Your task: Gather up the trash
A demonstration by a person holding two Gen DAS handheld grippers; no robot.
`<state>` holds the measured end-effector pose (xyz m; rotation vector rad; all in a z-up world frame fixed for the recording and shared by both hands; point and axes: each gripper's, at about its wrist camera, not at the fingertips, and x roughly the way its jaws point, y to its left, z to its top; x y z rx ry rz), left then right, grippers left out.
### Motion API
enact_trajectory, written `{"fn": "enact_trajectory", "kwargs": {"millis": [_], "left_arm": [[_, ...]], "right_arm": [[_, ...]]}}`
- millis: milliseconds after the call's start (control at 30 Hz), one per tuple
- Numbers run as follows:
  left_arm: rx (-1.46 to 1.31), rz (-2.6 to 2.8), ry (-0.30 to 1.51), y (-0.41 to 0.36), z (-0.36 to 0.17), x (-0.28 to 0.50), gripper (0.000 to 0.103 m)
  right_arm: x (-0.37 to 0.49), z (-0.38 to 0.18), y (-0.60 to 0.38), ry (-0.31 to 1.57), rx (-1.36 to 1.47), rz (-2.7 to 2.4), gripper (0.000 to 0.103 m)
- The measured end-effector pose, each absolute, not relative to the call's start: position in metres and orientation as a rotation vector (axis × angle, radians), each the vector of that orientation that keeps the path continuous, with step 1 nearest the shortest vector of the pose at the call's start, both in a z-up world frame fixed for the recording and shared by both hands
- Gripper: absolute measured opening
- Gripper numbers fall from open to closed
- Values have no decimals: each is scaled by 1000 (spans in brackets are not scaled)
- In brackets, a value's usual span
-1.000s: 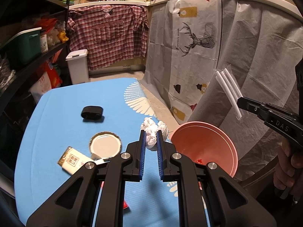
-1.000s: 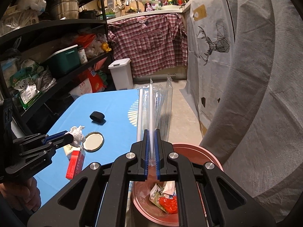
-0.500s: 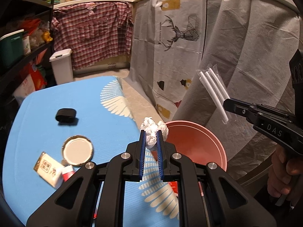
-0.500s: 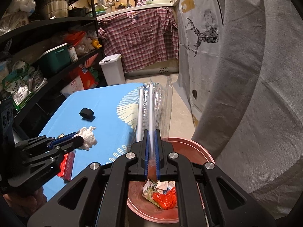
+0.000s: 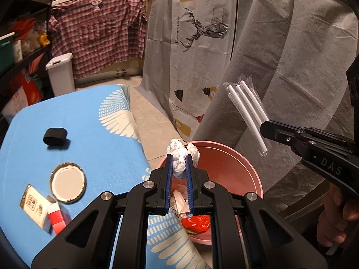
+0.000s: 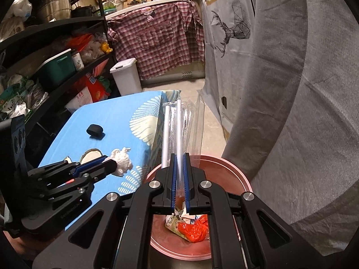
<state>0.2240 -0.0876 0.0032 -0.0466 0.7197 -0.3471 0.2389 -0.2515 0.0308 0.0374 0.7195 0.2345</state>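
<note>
Now both grippers carry trash by the pink bowl (image 5: 235, 168) at the bench's right edge.

Left gripper (image 5: 179, 168) has its fingers narrowed on a crumpled tissue (image 5: 181, 154), held over the bowl's near-left rim; right gripper (image 6: 178, 174) has its fingers nearly closed on a clear packet of white straws (image 6: 177, 125), above the bowl. Red wrapper (image 6: 195, 228) and paper scraps lie inside the bowl. On the blue, feather-patterned bench (image 5: 89, 123) rest a black cap (image 5: 55, 136), a metal lid (image 5: 68, 182) and a small carton (image 5: 40, 210). Beyond are a white bin (image 5: 61, 74), a hanging plaid shirt (image 5: 98, 29), dark shelves (image 6: 44, 44) on the left and grey drapes (image 5: 280, 44) on the right.
</note>
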Motion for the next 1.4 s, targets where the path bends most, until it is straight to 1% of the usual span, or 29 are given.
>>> {"fn": "enact_trajectory", "kwargs": {"millis": [233,267,333,367,400,433,500,533,567,633,900,1067,1300,1367,1400], "left_arm": [[-44,-376,735,-99,-3,231,12],[-44,-384,738,-101,-3,231,12],[-45,-393,744,-102,-4,232,14],[-45,-395,748,-103,-4,233,16],[-45,-395,752,-103,-5,234,19],[-48,-395,756,-102,-6,234,24],[-52,-396,765,-100,-8,235,25],[-55,-396,771,-98,-9,236,25],[-61,-396,774,-96,-10,236,25],[-70,-403,782,-95,-11,236,25],[-73,-415,762,-96,-4,233,25],[-70,-387,745,-82,-1,227,25],[-98,-299,726,-30,6,217,25],[-110,-262,726,-12,7,214,25],[-115,-250,726,-6,8,213,25]], "right_arm": [[244,26,-256,743,53,230,6],[245,26,-257,746,55,225,10],[247,24,-258,751,58,210,10],[248,24,-259,757,58,204,14],[249,21,-259,769,60,199,16],[250,19,-260,778,61,198,18],[253,16,-261,795,65,192,23],[253,16,-261,797,68,188,28],[253,16,-262,796,70,187,31],[253,16,-261,794,70,185,33],[253,16,-266,785,88,177,33],[251,18,-265,763,92,174,33],[240,28,-247,714,64,217,33],[238,30,-240,704,63,239,31],[237,32,-235,699,65,258,28]]}}
